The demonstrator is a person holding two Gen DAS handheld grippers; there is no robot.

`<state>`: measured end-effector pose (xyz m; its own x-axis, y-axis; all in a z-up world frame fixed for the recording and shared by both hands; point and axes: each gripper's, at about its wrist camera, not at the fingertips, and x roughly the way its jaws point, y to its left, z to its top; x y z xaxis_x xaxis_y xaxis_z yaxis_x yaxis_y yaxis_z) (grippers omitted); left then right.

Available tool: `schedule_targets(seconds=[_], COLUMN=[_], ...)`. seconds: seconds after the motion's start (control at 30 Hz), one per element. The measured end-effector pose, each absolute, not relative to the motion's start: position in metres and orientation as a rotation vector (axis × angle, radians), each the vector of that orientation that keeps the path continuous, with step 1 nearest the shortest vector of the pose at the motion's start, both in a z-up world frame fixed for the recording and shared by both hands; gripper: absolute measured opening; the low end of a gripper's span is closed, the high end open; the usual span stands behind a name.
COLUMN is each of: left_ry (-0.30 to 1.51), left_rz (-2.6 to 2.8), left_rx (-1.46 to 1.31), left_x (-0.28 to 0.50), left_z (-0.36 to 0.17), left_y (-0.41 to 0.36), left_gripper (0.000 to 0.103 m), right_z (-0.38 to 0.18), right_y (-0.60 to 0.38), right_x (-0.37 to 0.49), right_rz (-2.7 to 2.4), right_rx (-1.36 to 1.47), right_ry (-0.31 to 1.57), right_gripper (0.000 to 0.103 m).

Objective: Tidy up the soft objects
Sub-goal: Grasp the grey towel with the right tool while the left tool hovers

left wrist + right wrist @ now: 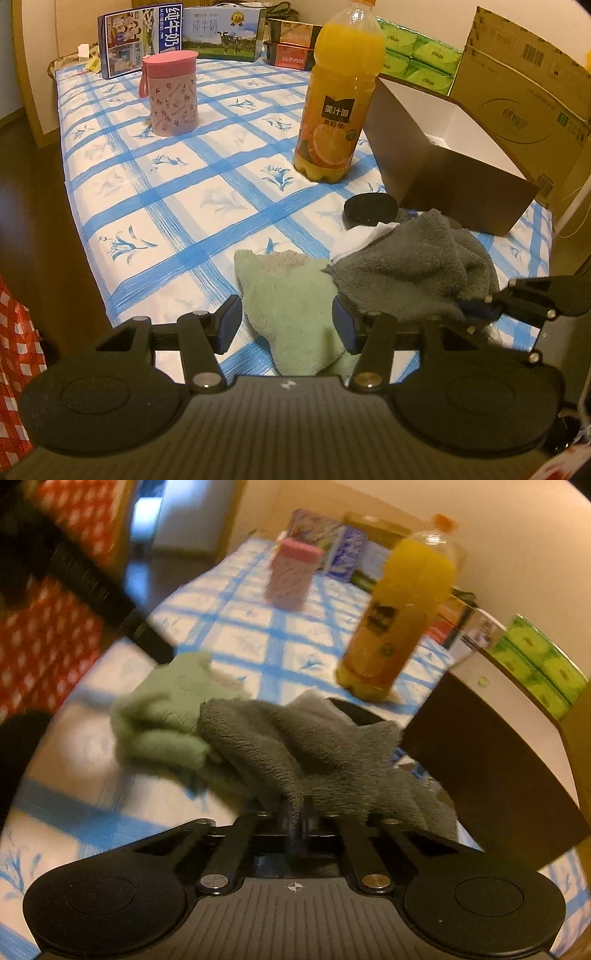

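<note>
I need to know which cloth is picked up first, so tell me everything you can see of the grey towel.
The grey towel is fluffy, plush and crumpled in a heap. It lies on the checked tablecloth beside the brown box, overlapping the green towel. The right gripper is shut on its near edge.

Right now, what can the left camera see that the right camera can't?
Only the left camera shows the big cardboard box and the left gripper, open over the green towel. Only the right camera shows the right gripper shut on the grey towel up close. Both show the towels, juice bottle and pink cup.
</note>
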<state>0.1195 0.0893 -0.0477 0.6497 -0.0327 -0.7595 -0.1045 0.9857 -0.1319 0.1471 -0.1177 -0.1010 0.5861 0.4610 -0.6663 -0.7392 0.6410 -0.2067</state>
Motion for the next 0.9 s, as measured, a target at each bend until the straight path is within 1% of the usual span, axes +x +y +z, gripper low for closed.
schedule_targets(seconds=[0.33,0.47,0.53,0.67,0.77,0.9], left_ry=[0.847,0.851,0.854,0.860,0.863,0.874], left_rz=[0.006,-0.020,-0.032,-0.047,-0.054,-0.059], left_rx=[-0.152,-0.139,-0.131,-0.117,-0.106,-0.094], left_x=[0.124,0.127,0.128,0.131,0.133,0.137], left_z=[-0.044,-0.044,-0.044,-0.045,-0.045,-0.048], left_y=[0.080,0.071,0.067,0.059,0.055,0.050], left_gripper=[0.050,0.050,0.050,0.050,0.050,0.050], right_z=[-0.022,-0.020,-0.028,-0.043,-0.047,-0.058], right_y=[-0.244,-0.294,-0.311,-0.327,-0.324,-0.294], right_x=[0.192,0.203,0.208,0.214,0.213,0.218], right_rz=[0.542,0.423,0.335,0.141,0.103,0.187], right_rx=[0.260,0.454,0.447,0.335,0.214,0.062], right_ry=[0.505,0.528,0.572,0.658,0.638,0.639], right_gripper=[0.003,0.003,0.003,0.004,0.004,0.004])
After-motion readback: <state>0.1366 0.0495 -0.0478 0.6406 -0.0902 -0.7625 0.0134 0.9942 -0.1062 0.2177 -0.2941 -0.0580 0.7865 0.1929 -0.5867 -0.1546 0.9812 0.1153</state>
